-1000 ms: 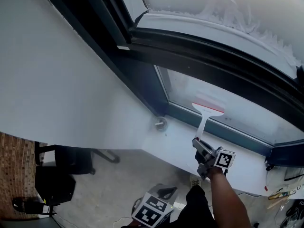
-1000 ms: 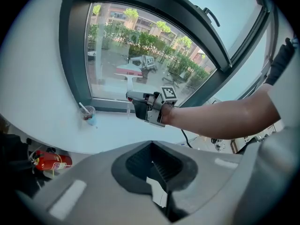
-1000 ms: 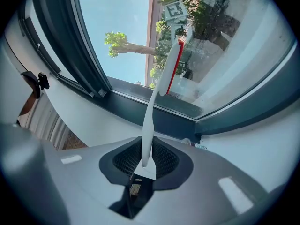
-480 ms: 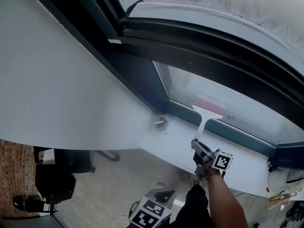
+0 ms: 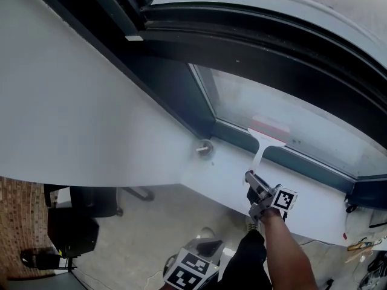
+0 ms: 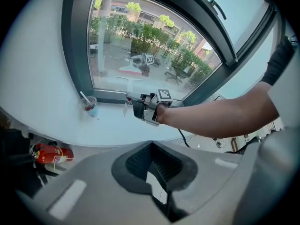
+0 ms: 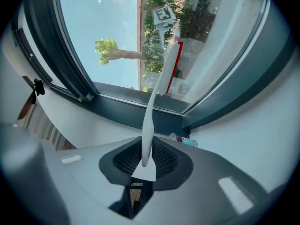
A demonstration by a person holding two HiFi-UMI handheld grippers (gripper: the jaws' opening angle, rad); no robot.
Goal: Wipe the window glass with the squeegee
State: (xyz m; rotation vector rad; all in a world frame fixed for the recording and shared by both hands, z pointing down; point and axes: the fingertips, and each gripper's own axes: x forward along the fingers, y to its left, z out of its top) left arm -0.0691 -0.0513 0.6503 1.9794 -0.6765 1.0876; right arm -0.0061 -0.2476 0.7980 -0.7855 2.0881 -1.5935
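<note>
Head view: the right gripper (image 5: 250, 179) is held out over the white sill (image 5: 314, 213), on the end of the person's bare forearm (image 5: 284, 246). The white squeegee (image 5: 261, 150) rises from its jaws. The blade lies at the bottom edge of the window glass (image 5: 302, 119), just above the dark lower frame (image 5: 236, 139) and close to the pane's left corner. A small round metal fitting (image 5: 204, 148) sits on the sill to the left of the handle. The left gripper (image 5: 202, 252) hangs low at the bottom of the picture, well apart from the window.

Left gripper view: its 2 jaws are pressed together with nothing between them. Beyond them are the window, the forearm and the right gripper at the sill. A cup with a straw (image 6: 89, 107) stands on the sill at left. A red fire extinguisher (image 6: 51, 153) lies below the sill.

Right gripper view: the 2 jaws pinch the lower end of the squeegee handle. The handle runs up and slightly right to the blade, whose red strip (image 7: 176, 64) lies against the glass. The glass shows a reflection of a marker cube (image 7: 163, 15).
</note>
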